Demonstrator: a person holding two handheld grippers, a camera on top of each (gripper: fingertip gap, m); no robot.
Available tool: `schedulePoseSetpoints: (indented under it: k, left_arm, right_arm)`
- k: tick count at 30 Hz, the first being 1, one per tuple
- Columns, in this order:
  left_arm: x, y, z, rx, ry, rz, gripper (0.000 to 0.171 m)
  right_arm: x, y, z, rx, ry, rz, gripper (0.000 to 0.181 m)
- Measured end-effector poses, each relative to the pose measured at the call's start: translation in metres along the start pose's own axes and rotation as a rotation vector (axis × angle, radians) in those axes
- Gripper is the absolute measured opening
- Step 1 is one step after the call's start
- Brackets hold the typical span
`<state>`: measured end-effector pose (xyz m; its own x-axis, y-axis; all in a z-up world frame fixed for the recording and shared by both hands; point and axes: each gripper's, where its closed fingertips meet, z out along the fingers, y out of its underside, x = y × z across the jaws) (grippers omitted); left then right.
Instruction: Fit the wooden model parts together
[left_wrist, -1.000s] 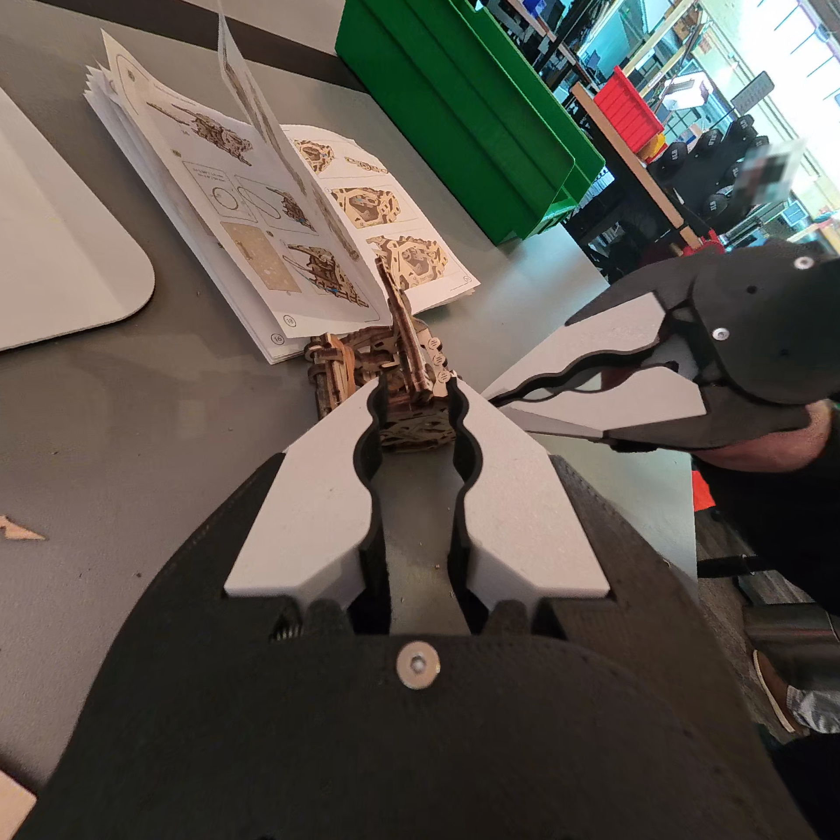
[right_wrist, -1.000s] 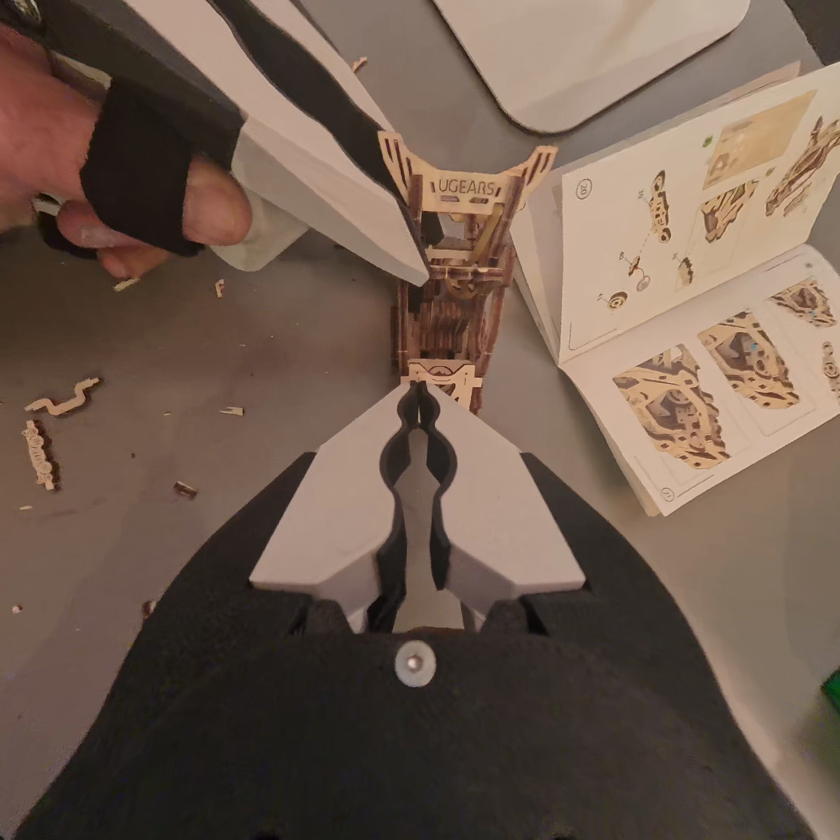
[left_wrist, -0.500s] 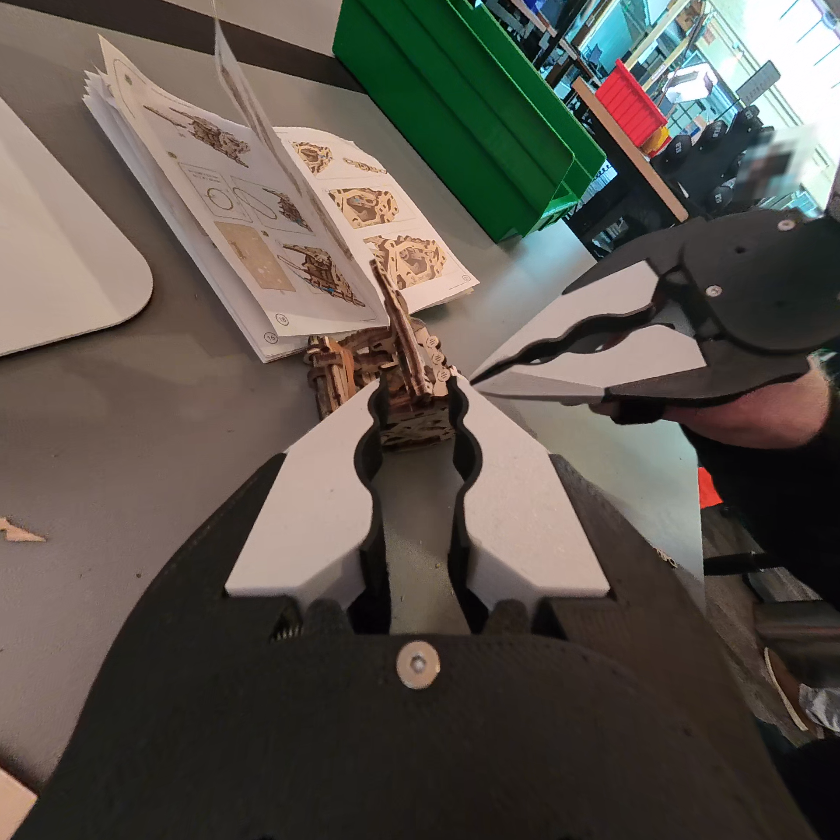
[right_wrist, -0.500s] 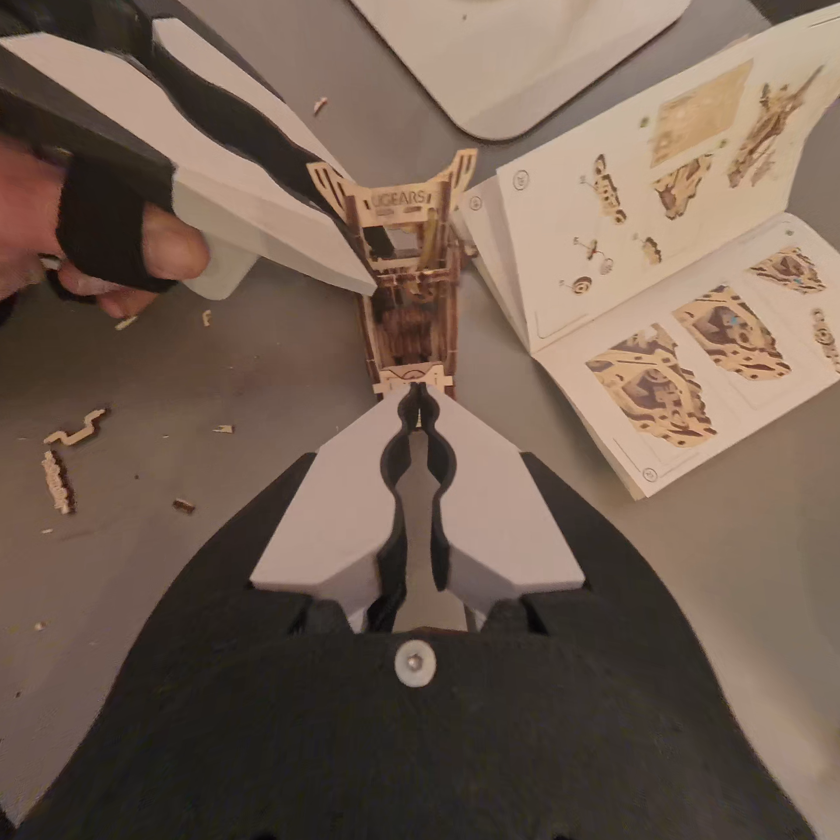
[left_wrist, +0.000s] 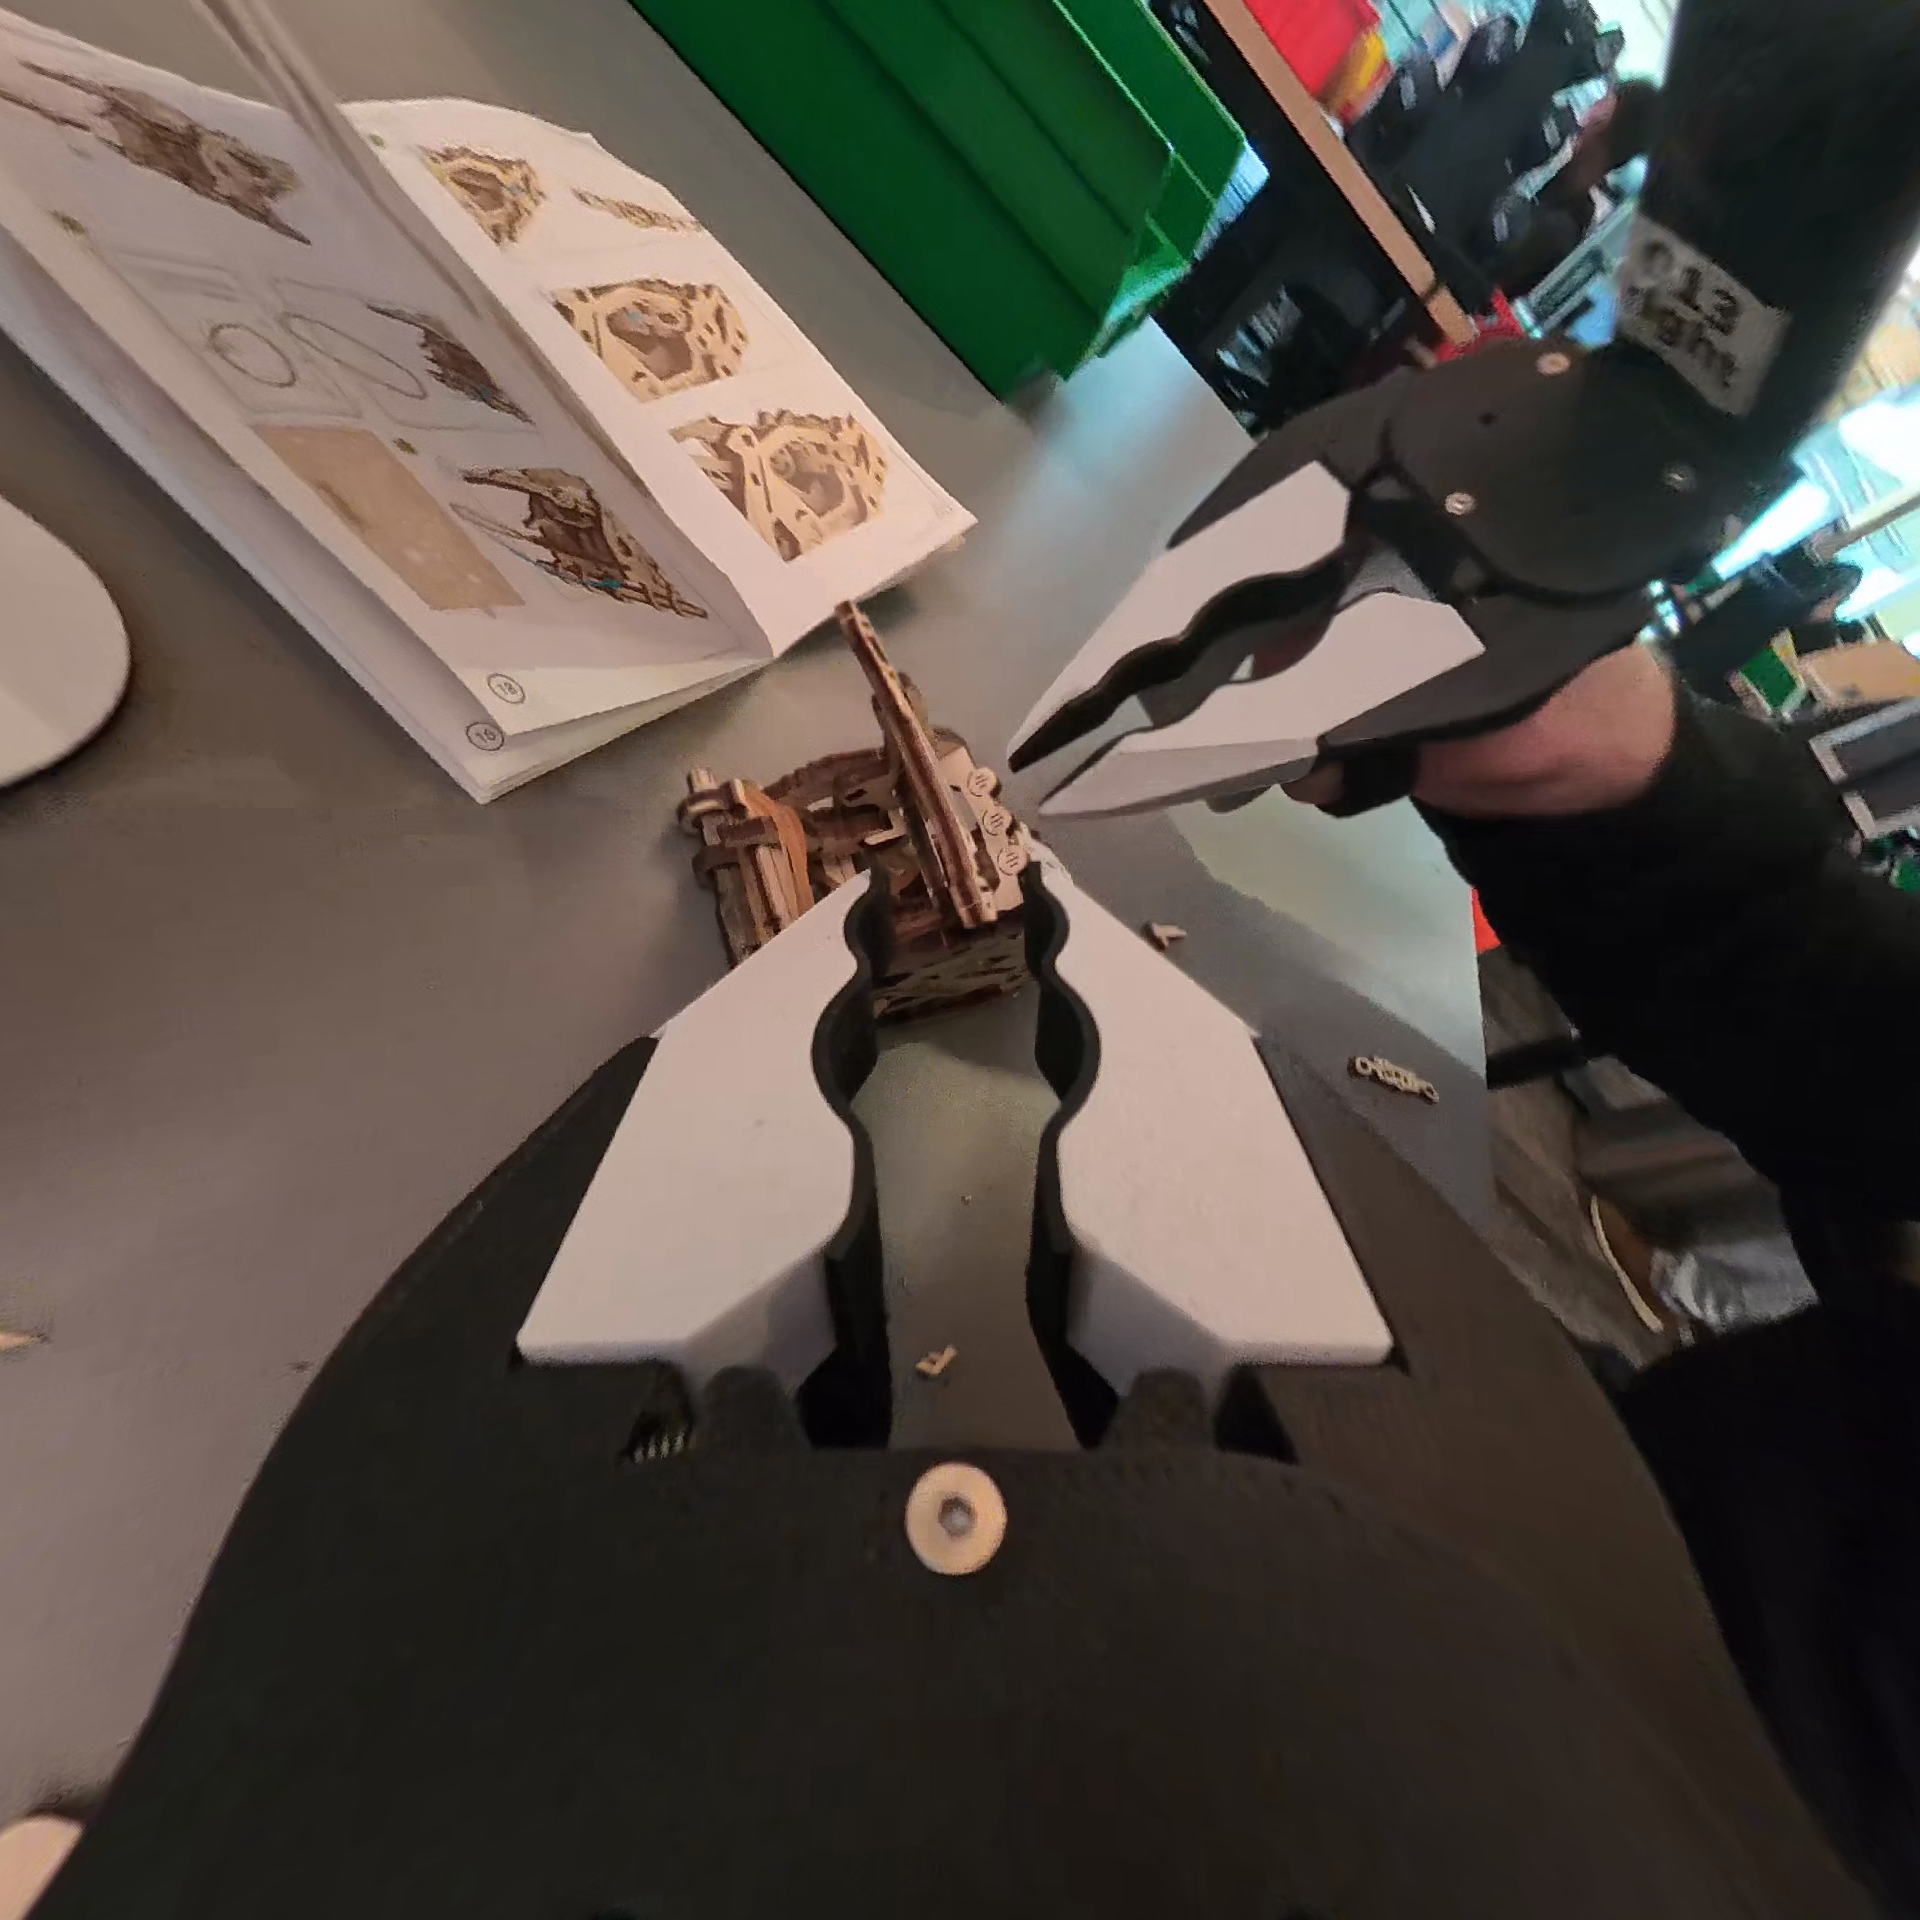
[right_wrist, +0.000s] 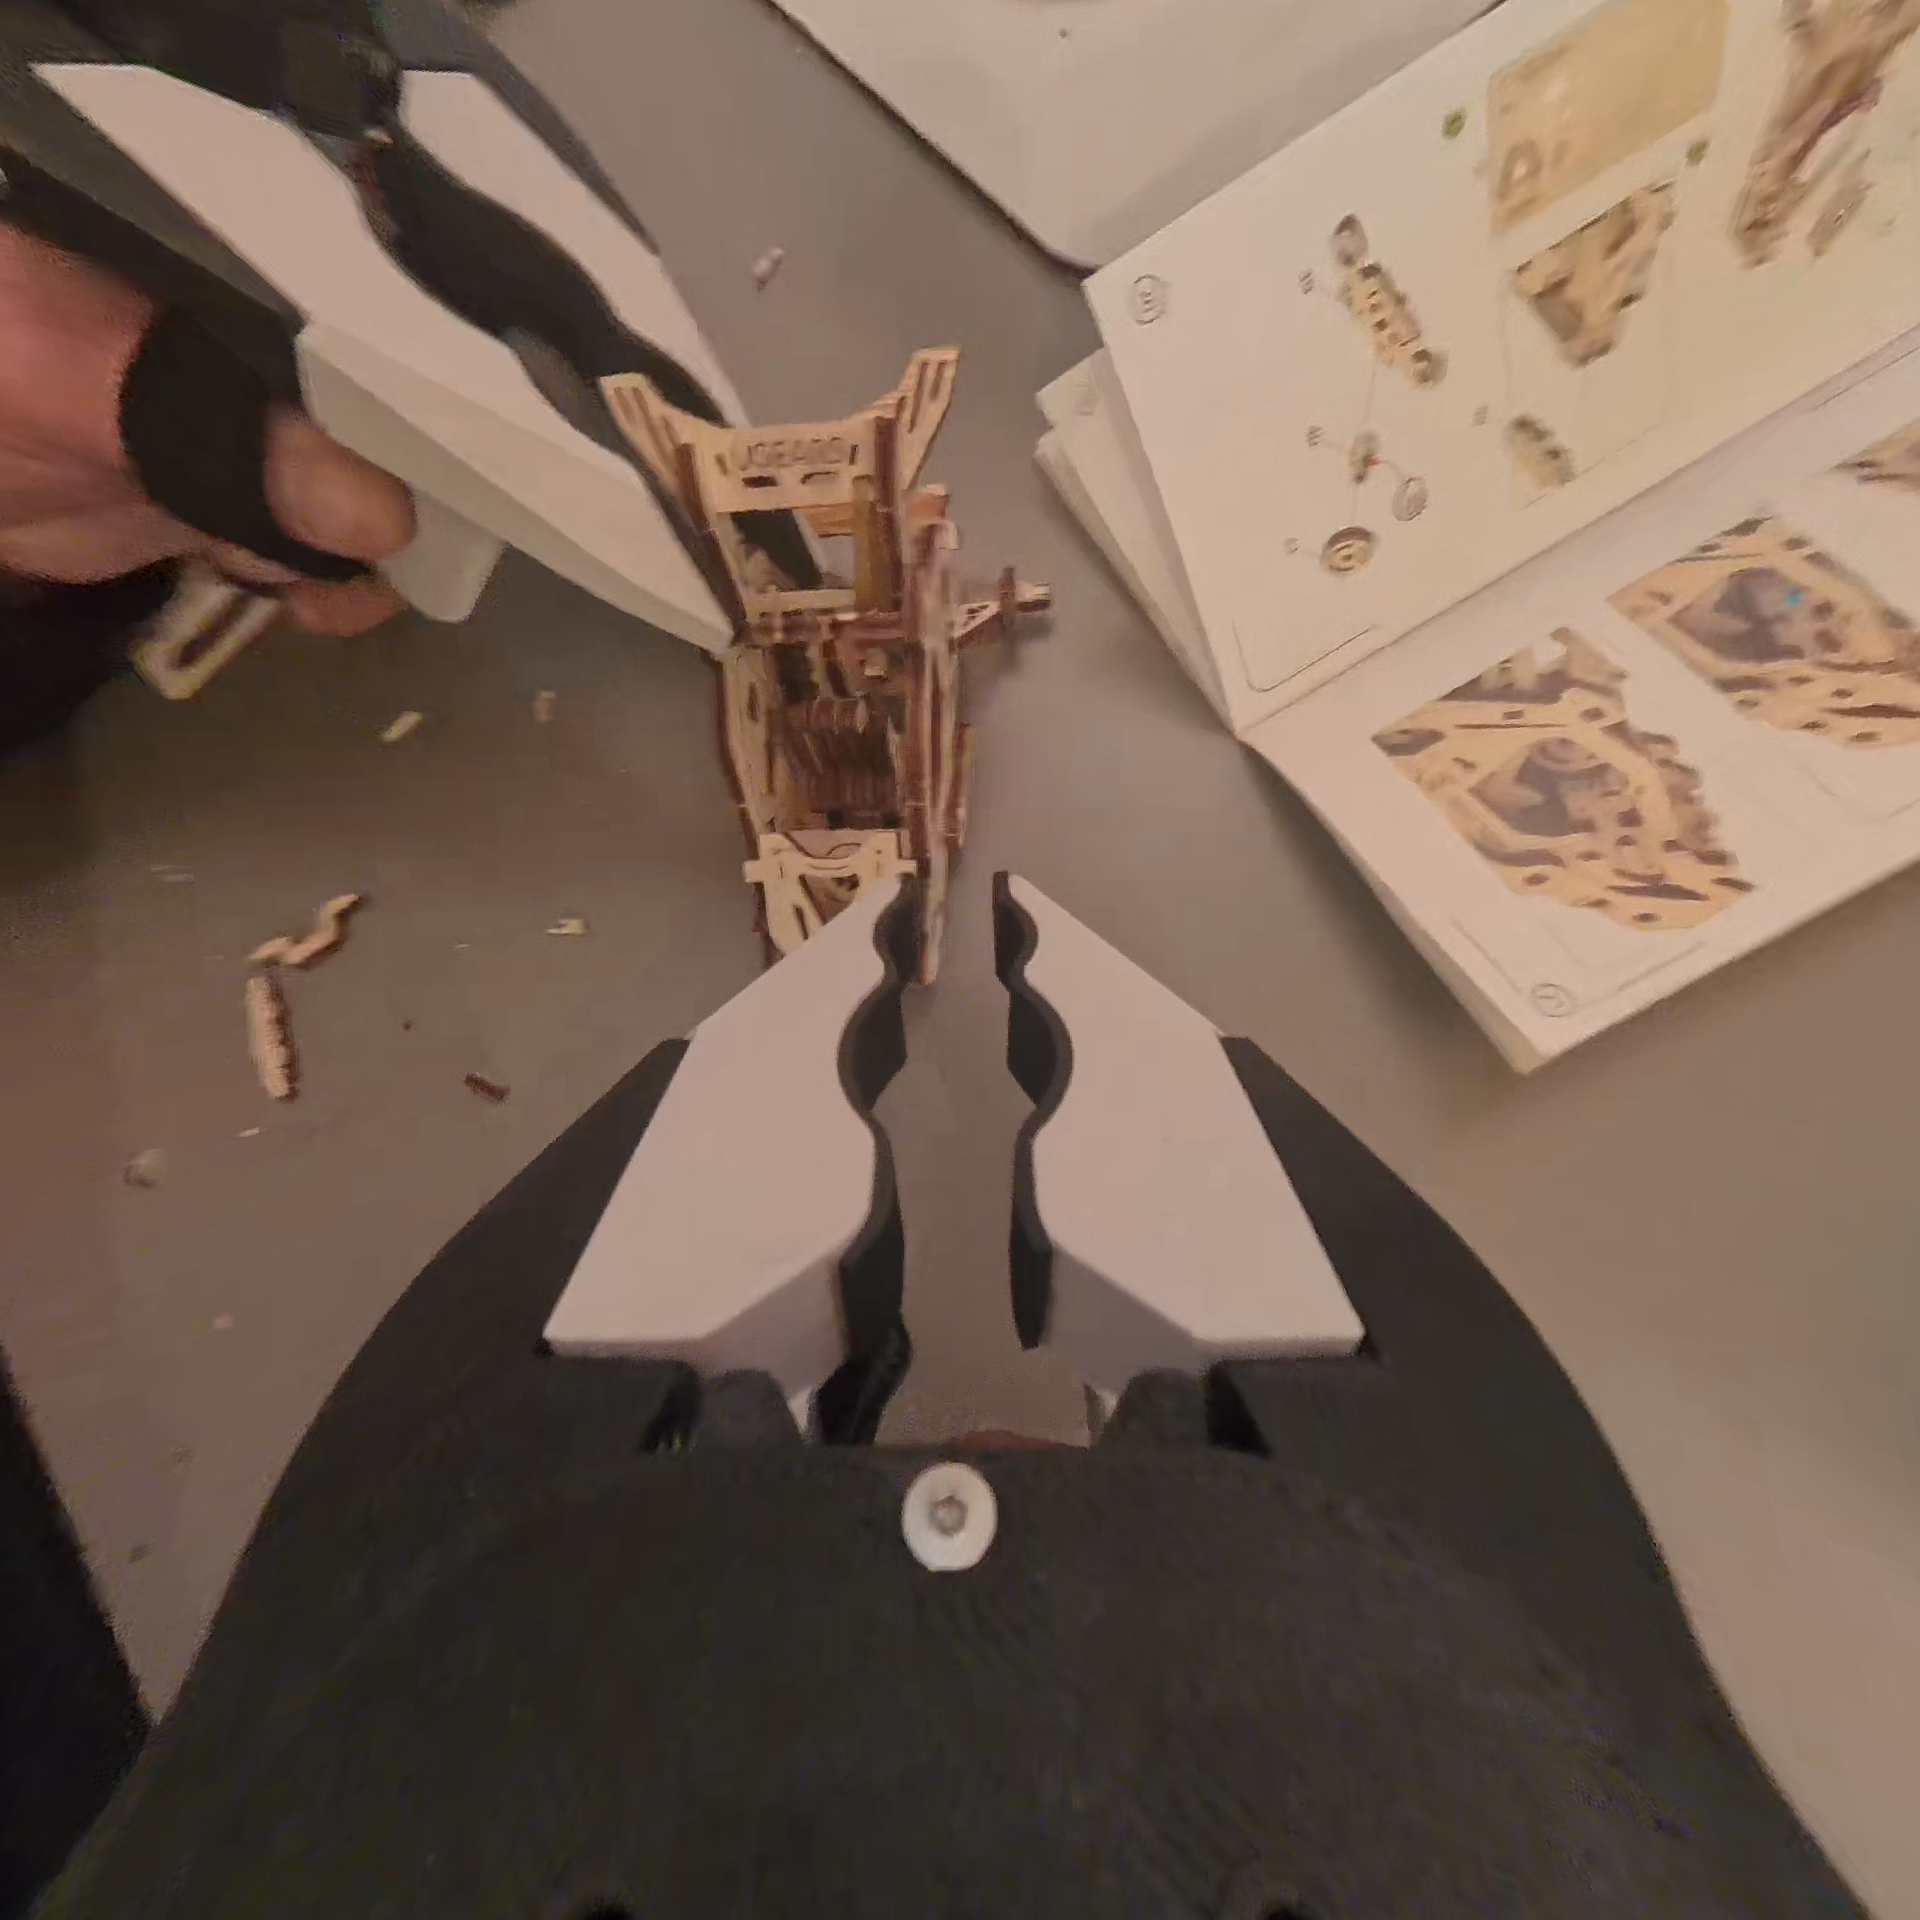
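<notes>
- The brown-and-tan laser-cut wooden model (right_wrist: 842, 665), a narrow frame full of small gears, stands on the grey table (right_wrist: 1351, 1299) between the two grippers.
- The left gripper (left_wrist: 951, 883), with white fingers on a black body, has its jaws closed against the two sides of the model's near end, pinning it to the table.
- The right gripper (right_wrist: 945, 914), of the same make, has its jaws a little apart; a thin upright plate of the model stands in the gap against the left fingertip, and nothing is clamped.
- In the left wrist view the right gripper (left_wrist: 1029, 779) looks nearly closed, its tips just beside the model's upright plate.
- One open white instruction booklet (right_wrist: 1558, 582) with printed pictures lies just beside the model, to its right in the right wrist view, with a few pages standing up.
- One pale rounded-corner board (right_wrist: 1091, 114) lies beyond the booklet.
- Stacked green plastic bins (left_wrist: 997, 177) stand at the table's far edge; their number cannot be told.
- Pale wooden offcuts (right_wrist: 281, 987) lie scattered on the table, at least two larger strips and many crumbs.
- A bare hand (right_wrist: 94, 457) with a black strap grips the left gripper's handle.
</notes>
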<state>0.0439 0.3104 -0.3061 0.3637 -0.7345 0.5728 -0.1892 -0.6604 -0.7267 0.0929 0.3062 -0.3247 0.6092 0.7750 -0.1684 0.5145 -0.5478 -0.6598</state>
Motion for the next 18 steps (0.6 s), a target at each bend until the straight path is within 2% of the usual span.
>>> schedulePoseSetpoints:
  k: [2,5,8,10,12,14,16,18]
  left_arm:
    - [0.001,0.000,-0.002,-0.016,0.036,0.010,0.022]
    - [0.002,0.000,-0.006,-0.011,0.047,-0.030,0.039]
    - [-0.001,0.003,-0.015,0.015,-0.055,-0.009,0.043]
    - [-0.001,0.008,-0.025,0.033,-0.134,-0.023,0.054]
    - [0.002,0.020,-0.032,0.031,-0.197,-0.046,0.065]
    - [0.010,0.032,-0.032,0.026,-0.223,-0.066,0.063]
    - [0.018,0.040,-0.025,0.016,-0.227,-0.076,0.053]
    - [0.019,0.045,-0.014,-0.018,-0.234,-0.071,0.046]
  right_arm:
    - [-0.010,0.007,0.005,-0.006,-0.106,0.052,0.018]
    - [-0.018,0.008,0.007,0.032,-0.175,0.075,0.013]
    - [-0.029,0.010,0.007,0.029,-0.231,0.098,0.011]
    - [-0.040,0.012,0.007,0.014,-0.288,0.118,0.011]
    - [-0.038,0.009,0.006,0.041,-0.262,0.128,0.012]
    - [-0.039,0.005,0.006,0.074,-0.257,0.148,0.015]
    - [-0.035,0.003,0.011,0.093,-0.219,0.145,0.017]
    - [-0.038,0.003,0.015,0.092,-0.242,0.156,0.018]
